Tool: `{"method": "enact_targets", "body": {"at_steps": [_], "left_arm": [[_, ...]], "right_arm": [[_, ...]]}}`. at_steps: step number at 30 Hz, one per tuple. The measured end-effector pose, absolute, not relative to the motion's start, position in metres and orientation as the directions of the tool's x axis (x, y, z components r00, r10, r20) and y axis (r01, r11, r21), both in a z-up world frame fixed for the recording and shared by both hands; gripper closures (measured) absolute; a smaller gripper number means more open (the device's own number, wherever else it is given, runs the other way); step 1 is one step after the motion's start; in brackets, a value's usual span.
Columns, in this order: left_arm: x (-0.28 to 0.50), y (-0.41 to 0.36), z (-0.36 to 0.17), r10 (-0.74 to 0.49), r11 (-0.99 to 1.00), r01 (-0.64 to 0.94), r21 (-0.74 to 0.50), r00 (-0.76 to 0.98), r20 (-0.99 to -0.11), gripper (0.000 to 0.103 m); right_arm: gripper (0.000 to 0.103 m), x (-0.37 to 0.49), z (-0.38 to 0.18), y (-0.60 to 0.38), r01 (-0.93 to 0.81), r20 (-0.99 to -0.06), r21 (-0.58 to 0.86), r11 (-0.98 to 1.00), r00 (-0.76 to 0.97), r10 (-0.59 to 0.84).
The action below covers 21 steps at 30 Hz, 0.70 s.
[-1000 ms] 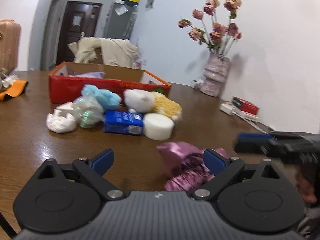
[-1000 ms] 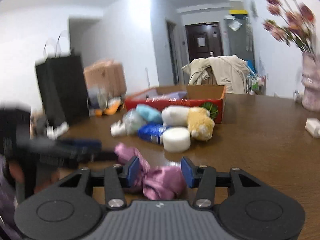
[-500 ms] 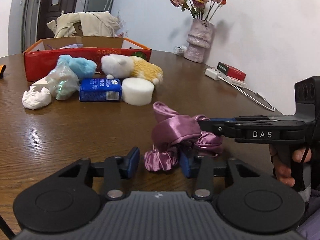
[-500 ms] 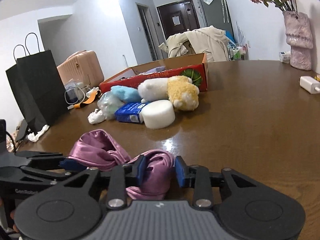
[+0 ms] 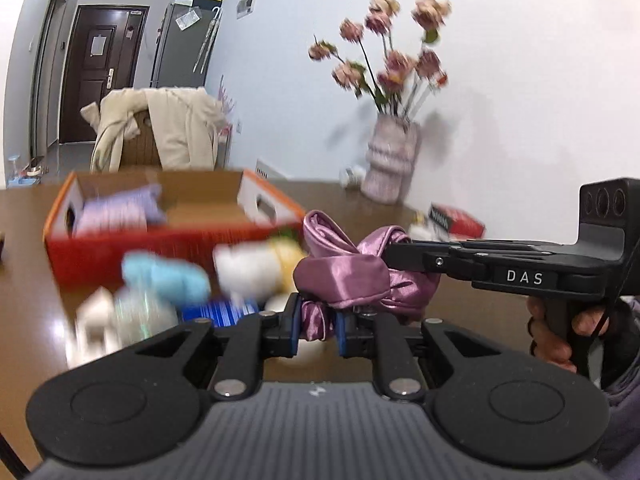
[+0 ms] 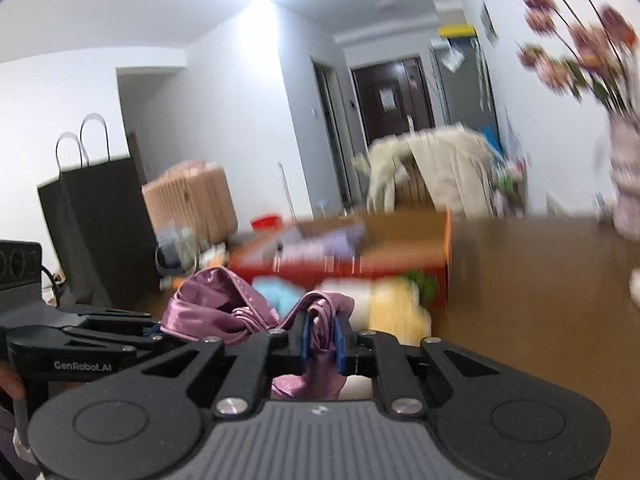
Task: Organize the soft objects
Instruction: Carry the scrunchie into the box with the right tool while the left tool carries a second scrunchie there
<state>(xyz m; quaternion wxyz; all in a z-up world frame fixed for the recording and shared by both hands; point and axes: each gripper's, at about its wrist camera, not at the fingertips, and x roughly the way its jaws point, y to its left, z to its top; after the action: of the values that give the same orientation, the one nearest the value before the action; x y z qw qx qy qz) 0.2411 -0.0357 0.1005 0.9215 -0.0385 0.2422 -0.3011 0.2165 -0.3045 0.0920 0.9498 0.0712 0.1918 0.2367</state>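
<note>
A purple satin cloth (image 5: 352,276) hangs in the air between both grippers, above the brown table (image 5: 32,280). My left gripper (image 5: 317,326) is shut on its lower left end. My right gripper (image 6: 320,338) is shut on its other end (image 6: 320,312) and reaches in from the right in the left wrist view (image 5: 404,254). Behind lies a blurred pile of soft things: a light blue plush (image 5: 164,276), a white plush (image 5: 248,268), a yellow plush (image 6: 396,304) and a blue pack (image 5: 224,310). An open red cardboard box (image 5: 168,240) stands behind the pile.
A pink vase with dried flowers (image 5: 390,168) stands at the table's far right by the wall, with a red packet (image 5: 456,218) near it. A chair with a beige coat (image 5: 160,132) is behind the box. A black paper bag (image 6: 92,232) and a suitcase (image 6: 188,204) stand to the left.
Both grippers closed fully on the purple cloth and lifted it off the table. The view has risen and moved toward the red box.
</note>
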Motion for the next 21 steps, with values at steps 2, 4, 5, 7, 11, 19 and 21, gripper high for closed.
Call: {"method": "enact_targets", "body": {"at_steps": [2,4,5,7,11,19,21], "left_arm": [[0.276,-0.038,0.121,-0.575,0.815,0.529,-0.236,0.691,-0.439,0.086],[0.319,-0.044,0.139,-0.557,0.827,0.51,-0.235,0.692,-0.458,0.086],[0.338,-0.048,0.144,-0.539,0.838,0.498,-0.221,0.697,-0.474,0.086],[0.383,-0.055,0.148,-0.503,0.859,0.469,-0.204,0.702,-0.504,0.086],[0.466,-0.059,0.133,-0.423,0.9,0.395,-0.184,0.69,-0.587,0.086],[0.587,-0.064,0.078,-0.262,0.954,0.286,-0.096,0.628,-0.733,0.078],[0.597,-0.062,0.073,-0.235,0.962,0.259,-0.086,0.623,-0.746,0.069]], "right_arm": [[0.091,0.255,0.114,-0.303,-0.434,-0.312,0.206,0.877,0.82,0.48],[0.091,0.299,0.129,-0.3,-0.427,-0.321,0.192,0.884,0.824,0.468],[0.091,0.319,0.134,-0.299,-0.424,-0.333,0.196,0.884,0.819,0.467],[0.091,0.37,0.141,-0.297,-0.412,-0.371,0.215,0.886,0.805,0.464],[0.091,0.474,0.137,-0.286,-0.383,-0.465,0.256,0.887,0.756,0.461],[0.09,0.61,0.09,-0.236,-0.295,-0.663,0.166,0.941,0.673,0.328],[0.089,0.631,0.078,-0.227,-0.274,-0.693,0.152,0.95,0.655,0.3]]}}
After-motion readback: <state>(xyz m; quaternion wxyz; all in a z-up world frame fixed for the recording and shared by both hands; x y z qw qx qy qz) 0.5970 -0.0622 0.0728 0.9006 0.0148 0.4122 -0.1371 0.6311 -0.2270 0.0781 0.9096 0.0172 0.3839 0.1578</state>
